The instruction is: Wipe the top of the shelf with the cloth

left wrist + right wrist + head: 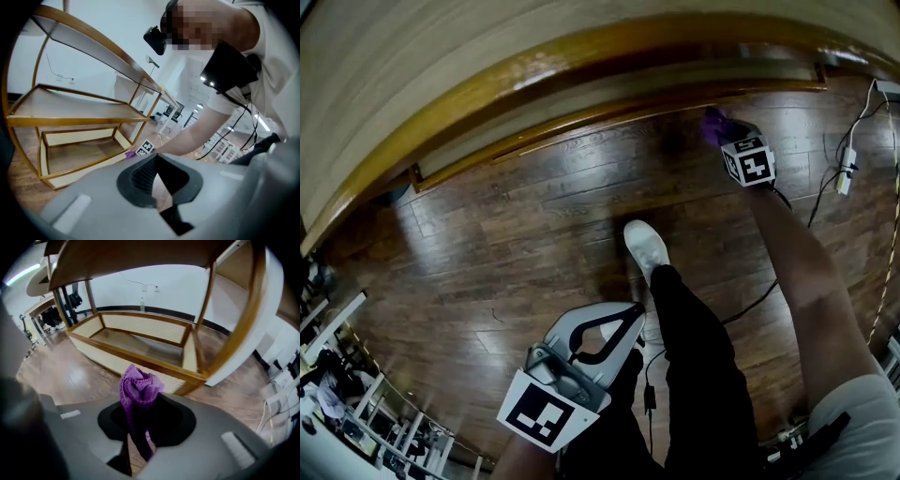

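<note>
**Purple cloth (138,390) pinched in right tool, low by the shelf base**

Right tool (143,430): jaws clamped on the cloth. It's bunched into a knot that sticks up past the jaw tips, and a tail hangs down between them.

Head view: right tool (724,131) is out in front on a bare arm (806,272), over the wood floor (506,234) and just beside the foot of the shelf (581,56). A bit of cloth (715,120) shows ahead of its marker cube (748,161). The cloth isn't touching the shelf top, which is the pale curved board with an amber rim across the top of that view.

Right gripper view: the shelf's bottom tier with cane sides is right ahead, and a higher board is overhead.

Left tool (633,309): jaws together at the tips with nothing between them. It's held back near the body, above the black trouser leg (703,375) and behind the white shoe (647,246). Its own view looks across at the shelf tiers (75,112), with the cloth (130,153) down at the lowest one.

Cables (853,150) run on the floor at far right.
</note>
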Tool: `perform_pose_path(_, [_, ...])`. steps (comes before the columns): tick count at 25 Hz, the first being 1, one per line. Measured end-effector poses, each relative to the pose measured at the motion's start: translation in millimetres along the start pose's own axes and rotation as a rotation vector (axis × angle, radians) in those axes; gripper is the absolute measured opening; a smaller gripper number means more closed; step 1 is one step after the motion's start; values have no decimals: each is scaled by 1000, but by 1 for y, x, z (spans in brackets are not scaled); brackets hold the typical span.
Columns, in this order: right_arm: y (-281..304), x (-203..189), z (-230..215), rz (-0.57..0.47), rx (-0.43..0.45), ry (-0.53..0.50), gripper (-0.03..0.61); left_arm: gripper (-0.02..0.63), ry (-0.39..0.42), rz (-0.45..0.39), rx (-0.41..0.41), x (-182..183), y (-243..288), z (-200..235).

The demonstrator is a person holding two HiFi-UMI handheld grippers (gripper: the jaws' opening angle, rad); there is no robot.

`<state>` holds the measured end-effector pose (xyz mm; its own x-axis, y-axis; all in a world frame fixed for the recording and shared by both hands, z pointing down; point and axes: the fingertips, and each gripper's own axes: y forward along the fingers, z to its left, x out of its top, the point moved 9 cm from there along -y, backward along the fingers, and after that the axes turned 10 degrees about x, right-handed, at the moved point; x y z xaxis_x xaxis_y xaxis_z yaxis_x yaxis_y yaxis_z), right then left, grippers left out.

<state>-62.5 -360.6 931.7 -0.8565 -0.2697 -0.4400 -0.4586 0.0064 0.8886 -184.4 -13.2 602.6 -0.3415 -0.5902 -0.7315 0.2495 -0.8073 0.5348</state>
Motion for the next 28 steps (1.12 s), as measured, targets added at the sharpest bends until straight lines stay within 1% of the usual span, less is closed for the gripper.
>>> perform_pose_path(4, [34,20,108,-17,210,-109,89,17,-13,-10,27,-4,-18,0])
perform_pose_path(7, [65,52,200,-51,352,-168,89,17,-40,-20,75,-13,-42,4])
perform_pose_path(9, [87,76,253,-73,427,-210,89,17,-69,-32,116,-23,-58,9])
perform_pose_path(12, [119,113,315,-100,506,-292,89,17,-110,-36,171,-44,-75,15])
perform_pose_path(15, [141,141,351,-118,533,-364,89,17,-129,-21,200,-60,-84,22])
perform_pose_path(17, [151,145,352,-110,527,-388,89,17,-148,-31,208,-65,-85,26])
perform_pose_path(20, [156,139,321,-92,477,-387,89,17,-145,-30,196,-69,-78,29])
perform_pose_path(24, [143,115,237,-31,358,-359,89,17,-143,-36,159,-61,-63,28])
perform_pose_path(28, [115,84,156,15,262,-309,89,17,-106,-2,98,-48,-46,24])
